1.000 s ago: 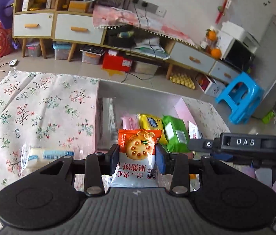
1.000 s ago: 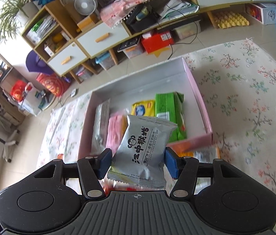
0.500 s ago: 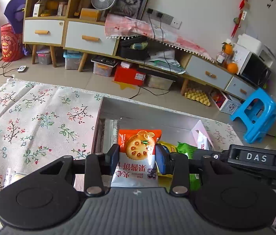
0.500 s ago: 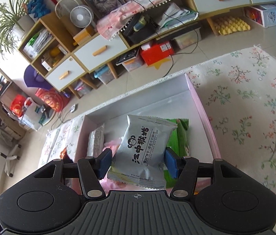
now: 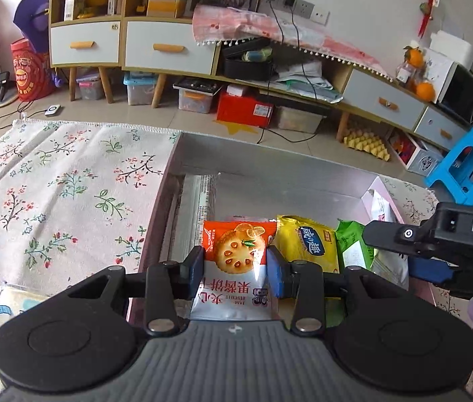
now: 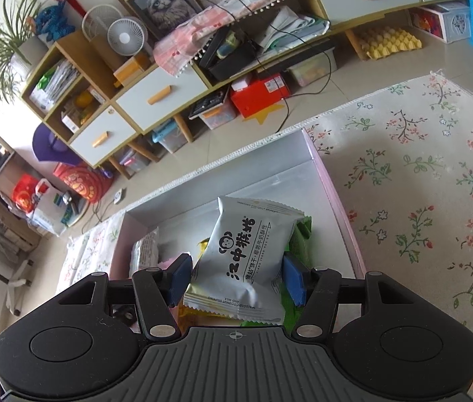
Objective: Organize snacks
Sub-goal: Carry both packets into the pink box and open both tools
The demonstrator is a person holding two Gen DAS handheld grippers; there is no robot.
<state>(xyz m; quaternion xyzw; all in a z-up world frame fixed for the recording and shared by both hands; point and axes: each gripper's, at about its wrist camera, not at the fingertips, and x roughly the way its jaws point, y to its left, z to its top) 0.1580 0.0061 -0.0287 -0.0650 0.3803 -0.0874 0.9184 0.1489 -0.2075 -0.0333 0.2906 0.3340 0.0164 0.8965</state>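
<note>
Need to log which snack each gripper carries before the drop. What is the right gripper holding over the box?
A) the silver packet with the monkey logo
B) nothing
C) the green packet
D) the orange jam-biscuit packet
A: in the right wrist view the right gripper is shut on the silver packet, above the box; the orange packet sits in the left gripper.
</note>
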